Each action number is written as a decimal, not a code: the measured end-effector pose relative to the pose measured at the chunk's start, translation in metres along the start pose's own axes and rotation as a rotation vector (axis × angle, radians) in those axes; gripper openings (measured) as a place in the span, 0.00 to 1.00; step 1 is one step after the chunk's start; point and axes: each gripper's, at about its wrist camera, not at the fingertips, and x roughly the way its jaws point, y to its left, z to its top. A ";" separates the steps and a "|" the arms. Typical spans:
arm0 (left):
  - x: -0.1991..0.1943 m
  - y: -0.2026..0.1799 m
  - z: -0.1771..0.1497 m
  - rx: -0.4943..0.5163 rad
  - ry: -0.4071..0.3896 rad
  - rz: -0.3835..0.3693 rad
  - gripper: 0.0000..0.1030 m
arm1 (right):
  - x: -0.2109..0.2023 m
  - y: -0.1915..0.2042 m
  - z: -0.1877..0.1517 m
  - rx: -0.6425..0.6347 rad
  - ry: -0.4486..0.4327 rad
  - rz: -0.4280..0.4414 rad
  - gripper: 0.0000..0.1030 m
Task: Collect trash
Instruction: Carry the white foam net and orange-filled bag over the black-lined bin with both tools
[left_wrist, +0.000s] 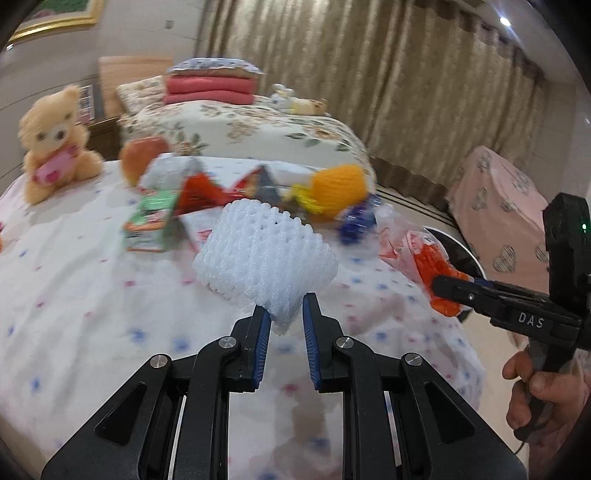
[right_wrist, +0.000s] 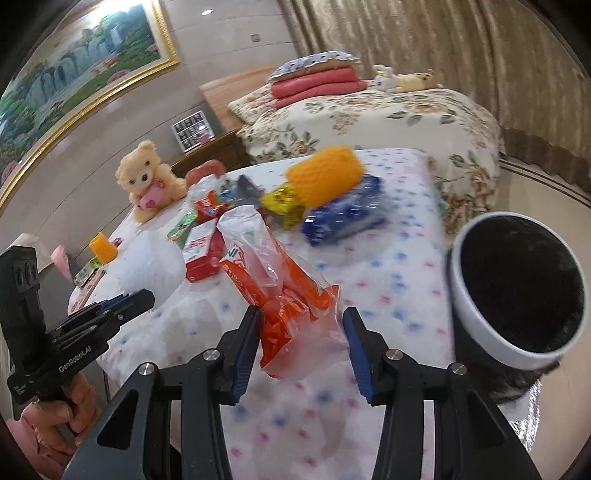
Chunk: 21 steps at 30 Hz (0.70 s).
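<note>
Two grippers are loaded: the left gripper (left_wrist: 285, 314) pinches the near corner of the white foam net (left_wrist: 264, 260), whose long axis runs away up-left. The right gripper (right_wrist: 301, 334) clamps the orange plastic bag (right_wrist: 284, 295). The white bin (right_wrist: 517, 295) stands just right of it, so the right hand is nearer.

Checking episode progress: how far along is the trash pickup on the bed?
Done: nothing visibly binned; the bin interior looks dark, contents unclear. In hand: left gripper pinches the white foam net; right gripper holds the orange plastic bag. Left on the bed: orange foam net, blue wrapper, yellow wrapper, red carton.
</note>
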 end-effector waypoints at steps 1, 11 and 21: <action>0.003 -0.008 0.001 0.014 0.006 -0.014 0.16 | -0.004 -0.006 -0.001 0.012 -0.005 -0.008 0.45; 0.027 -0.070 0.010 0.128 0.047 -0.120 0.16 | -0.036 -0.059 -0.009 0.091 -0.038 -0.098 0.45; 0.050 -0.116 0.019 0.208 0.075 -0.190 0.16 | -0.054 -0.104 -0.014 0.156 -0.047 -0.169 0.45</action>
